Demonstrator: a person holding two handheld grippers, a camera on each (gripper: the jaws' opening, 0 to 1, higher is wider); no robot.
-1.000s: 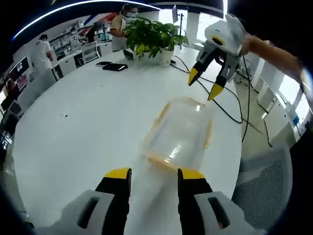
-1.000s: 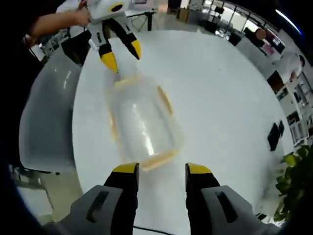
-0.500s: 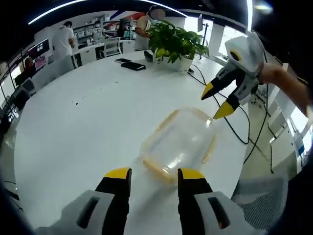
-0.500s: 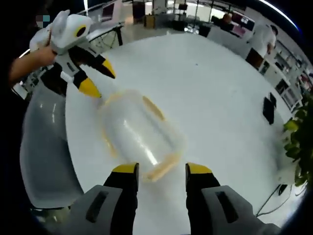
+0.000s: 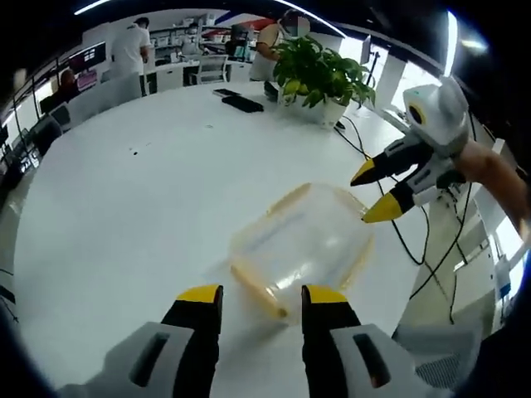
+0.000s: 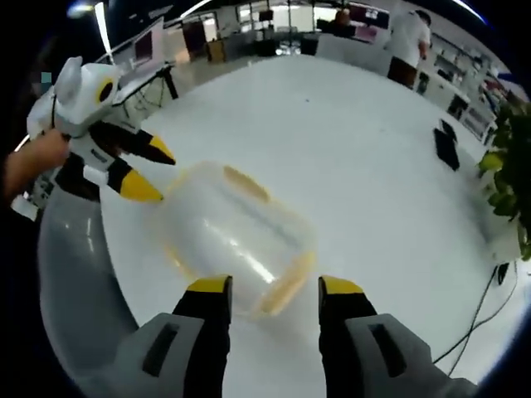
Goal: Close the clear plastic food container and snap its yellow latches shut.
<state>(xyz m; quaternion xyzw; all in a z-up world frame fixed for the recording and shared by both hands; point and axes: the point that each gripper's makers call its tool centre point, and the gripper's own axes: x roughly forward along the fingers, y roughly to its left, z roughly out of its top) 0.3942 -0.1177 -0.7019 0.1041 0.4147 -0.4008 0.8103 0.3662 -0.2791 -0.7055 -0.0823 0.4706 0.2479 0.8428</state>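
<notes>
Nearest in the left gripper view, the left gripper (image 5: 253, 300) has its fingers parted with nothing between them, poised just short of the near edge of the clear plastic container (image 5: 303, 245). The container sits on the white counter (image 5: 141, 199), close to the counter's edge, its lid apparently resting on the body; whether it is fully seated cannot be told. A yellow latch (image 5: 259, 290) lies along the near side, looking unsnapped.

The right gripper (image 6: 270, 292) likewise stands open and empty, just short of the container's opposite end.

Handling judgement — thin, clear plastic, empty by the look of it, so light and inclined to slide on the smooth counter. Walls likely flex under a pinch; the lid is slick. Best hold is not the body but the latches: press each down over the rim while the other gripper steadies the far end.

Beyond the container, a potted plant (image 5: 319, 76) and dark flat items (image 5: 242, 103) sit well apart — people stand at the room's far side.
</notes>
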